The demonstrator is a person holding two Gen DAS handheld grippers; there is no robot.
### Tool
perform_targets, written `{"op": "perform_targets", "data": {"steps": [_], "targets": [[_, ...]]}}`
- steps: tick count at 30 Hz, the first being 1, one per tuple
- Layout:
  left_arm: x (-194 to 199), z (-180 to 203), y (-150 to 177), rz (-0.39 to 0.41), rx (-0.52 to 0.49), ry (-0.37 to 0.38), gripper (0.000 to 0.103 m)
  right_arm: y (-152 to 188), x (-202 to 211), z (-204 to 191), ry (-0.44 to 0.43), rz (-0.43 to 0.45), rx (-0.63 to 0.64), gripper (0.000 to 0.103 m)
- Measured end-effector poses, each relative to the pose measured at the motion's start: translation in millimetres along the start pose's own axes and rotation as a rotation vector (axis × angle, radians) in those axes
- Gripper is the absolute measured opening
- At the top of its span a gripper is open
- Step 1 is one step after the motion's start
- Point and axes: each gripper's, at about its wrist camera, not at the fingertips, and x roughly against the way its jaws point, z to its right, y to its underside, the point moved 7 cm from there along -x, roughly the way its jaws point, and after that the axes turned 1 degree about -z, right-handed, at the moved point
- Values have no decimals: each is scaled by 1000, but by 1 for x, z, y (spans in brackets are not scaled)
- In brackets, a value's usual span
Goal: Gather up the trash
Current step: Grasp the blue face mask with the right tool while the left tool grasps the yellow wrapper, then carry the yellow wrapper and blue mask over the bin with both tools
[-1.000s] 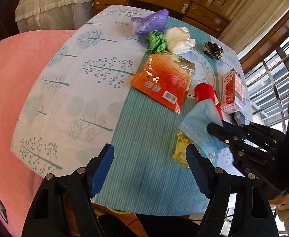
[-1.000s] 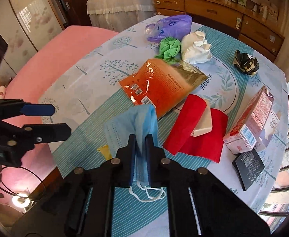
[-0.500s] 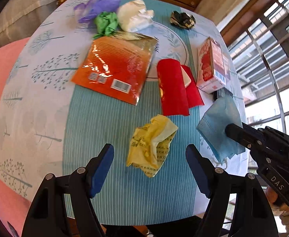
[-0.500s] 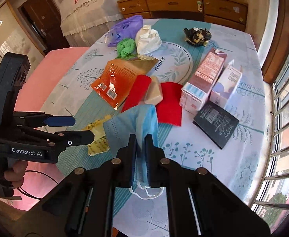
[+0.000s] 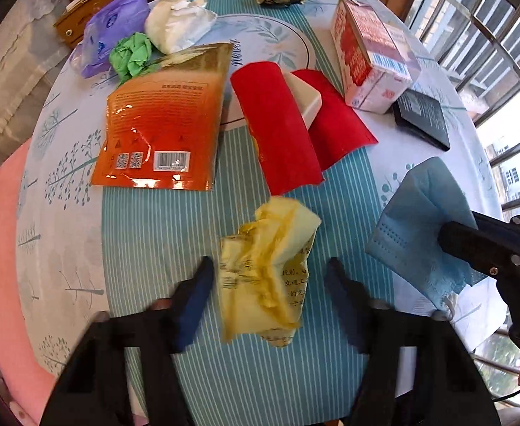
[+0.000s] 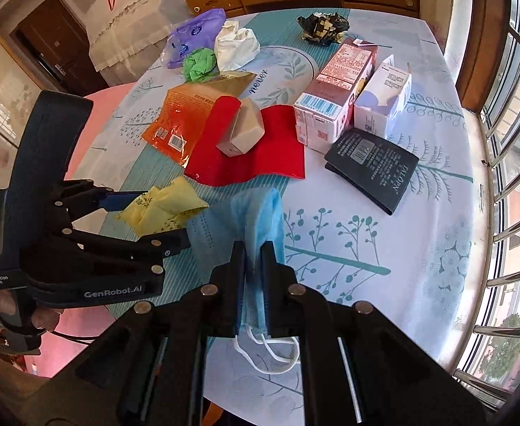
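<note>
Your left gripper [image 5: 267, 284] is smeared by motion in its own view, so you cannot tell whether its closing fingers [image 5: 192, 305] press the yellow wrapper [image 5: 270, 269] between them. The right gripper [image 6: 252, 252] covers the middle of the blue mask [image 6: 238, 213] it pinches, and the mask's ear loops [image 6: 270, 351] run partly under its body. Ahead of it, the beige block [image 6: 242, 127] covers part of the red sheet [image 6: 260, 156]. The print on the orange pouch [image 5: 164, 117] is too small to read.

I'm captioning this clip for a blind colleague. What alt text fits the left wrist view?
The left hand-held gripper straddles a crumpled yellow wrapper on a tablecloth, jaws just closing, pads apparently not yet pressing. The right hand-held gripper grips a blue face mask.
</note>
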Motion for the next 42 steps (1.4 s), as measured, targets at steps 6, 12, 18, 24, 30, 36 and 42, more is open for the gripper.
{"op": "perform_targets", "data": {"steps": [6, 12, 18, 24, 30, 36, 42], "targets": [[4, -9, 5, 14, 14, 22, 21, 8, 4, -6, 3, 11, -26, 7], [28, -30, 24, 44, 26, 27, 20, 16, 17, -28, 9, 45, -47, 7], [65, -60, 61, 72, -1, 42, 20, 31, 35, -66, 37, 94, -74, 7], [116, -88, 111, 142, -80, 75, 20, 60, 56, -123, 80, 160, -107, 7], [152, -117, 167, 201, -129, 119, 20, 106, 67, -184, 119, 191, -187, 7], [161, -134, 230, 197, -158, 147, 20, 157, 60, -236, 132, 184, -212, 7], [159, -145, 276, 167, -163, 185, 20, 205, 49, -268, 151, 120, -224, 7]]}}
